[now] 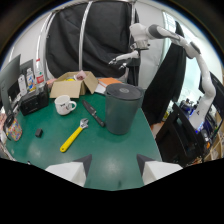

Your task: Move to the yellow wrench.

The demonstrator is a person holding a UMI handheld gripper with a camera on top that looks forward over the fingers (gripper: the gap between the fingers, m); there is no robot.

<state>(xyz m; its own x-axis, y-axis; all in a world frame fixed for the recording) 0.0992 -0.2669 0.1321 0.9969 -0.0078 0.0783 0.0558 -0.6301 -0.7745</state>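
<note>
Open green table [107, 150] ahead of gripper [114, 167], yellow wrench [74, 135] unobstructed, grey bin [122, 108] blocking right, mug [63, 104] beyond

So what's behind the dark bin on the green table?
Behind the dark bin, an open cardboard box and something orange show. The bin hides whatever is directly behind it. The gripper is open.

The yellow wrench [74, 135] lies flat on the green table [115, 155], ahead of the fingers and to their left. Its handle is yellow, its silver head points away from them.
</note>
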